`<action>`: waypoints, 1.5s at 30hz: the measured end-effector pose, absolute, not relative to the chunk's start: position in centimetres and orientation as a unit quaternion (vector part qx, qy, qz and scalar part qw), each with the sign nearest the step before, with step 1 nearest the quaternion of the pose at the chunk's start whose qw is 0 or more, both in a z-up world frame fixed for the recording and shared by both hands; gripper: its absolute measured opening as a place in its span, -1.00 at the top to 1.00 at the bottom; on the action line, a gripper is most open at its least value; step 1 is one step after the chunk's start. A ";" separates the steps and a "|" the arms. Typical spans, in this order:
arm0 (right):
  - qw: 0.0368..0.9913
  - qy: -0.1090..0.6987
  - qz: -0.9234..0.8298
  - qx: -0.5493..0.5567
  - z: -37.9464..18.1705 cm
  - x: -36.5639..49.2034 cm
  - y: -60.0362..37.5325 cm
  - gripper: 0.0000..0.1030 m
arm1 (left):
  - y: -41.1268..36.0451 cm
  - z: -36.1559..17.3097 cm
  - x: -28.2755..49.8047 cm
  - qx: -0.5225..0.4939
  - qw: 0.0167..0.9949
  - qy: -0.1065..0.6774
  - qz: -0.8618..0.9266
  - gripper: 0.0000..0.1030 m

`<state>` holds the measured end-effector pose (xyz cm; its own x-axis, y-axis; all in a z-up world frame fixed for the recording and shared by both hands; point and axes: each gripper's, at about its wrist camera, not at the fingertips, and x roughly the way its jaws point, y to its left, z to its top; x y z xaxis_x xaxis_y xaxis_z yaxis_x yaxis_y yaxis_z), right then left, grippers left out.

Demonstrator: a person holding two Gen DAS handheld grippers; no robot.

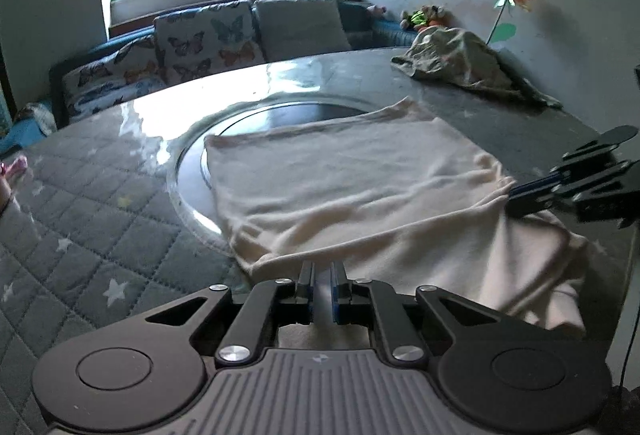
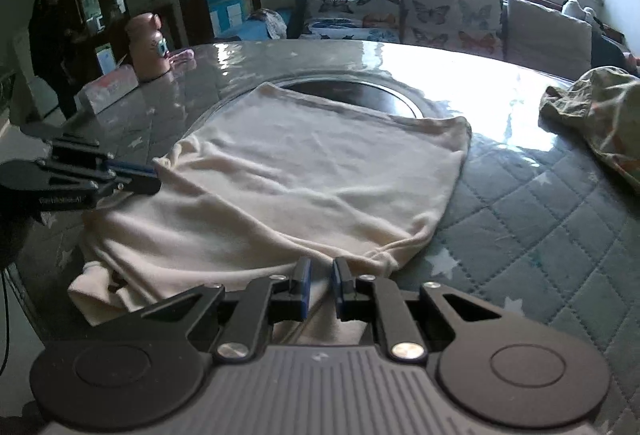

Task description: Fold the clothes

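Observation:
A cream garment (image 1: 352, 179) lies partly folded on the round table, its top layer doubled over toward the far side; it also shows in the right wrist view (image 2: 304, 171). My left gripper (image 1: 322, 271) is nearly shut on the near left corner of the folded layer. My right gripper (image 2: 320, 267) pinches the near right corner the same way. Each gripper shows in the other's view: the right gripper (image 1: 516, 197) at the garment's right edge, the left gripper (image 2: 154, 177) at its left edge.
The table (image 1: 100, 219) has a quilted star-pattern cover under clear plastic and a dark round centre plate (image 1: 304, 111). A crumpled olive garment (image 1: 460, 59) lies at the far right. A pink bottle (image 2: 146, 47) and a box (image 2: 110, 87) stand at the far left. A sofa sits beyond.

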<state>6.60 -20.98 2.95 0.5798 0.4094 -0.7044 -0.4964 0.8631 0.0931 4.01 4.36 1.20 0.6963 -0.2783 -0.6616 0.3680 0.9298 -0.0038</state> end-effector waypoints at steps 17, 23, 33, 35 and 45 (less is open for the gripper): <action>0.867 0.373 0.315 -0.104 3.7 3.4 -19.9 0.53 | 2.9 3.1 -4.9 0.183 0.891 0.316 -0.269 0.23; 0.865 0.374 0.314 -0.113 3.6 2.8 -20.0 0.48 | 1.7 1.7 -6.2 0.229 0.880 0.307 -0.282 0.13; 0.856 0.362 0.339 -0.146 4.5 1.0 -20.0 0.23 | -0.2 0.5 -6.2 0.252 0.873 0.281 -0.310 0.23; 0.853 0.359 0.346 -0.152 4.6 0.6 -20.0 0.19 | -0.2 0.7 -5.9 0.239 0.876 0.281 -0.311 0.56; 0.838 0.344 0.380 -0.187 5.0 -0.9 -19.8 -0.21 | 0.8 3.3 -1.4 0.131 0.904 0.292 -0.285 0.83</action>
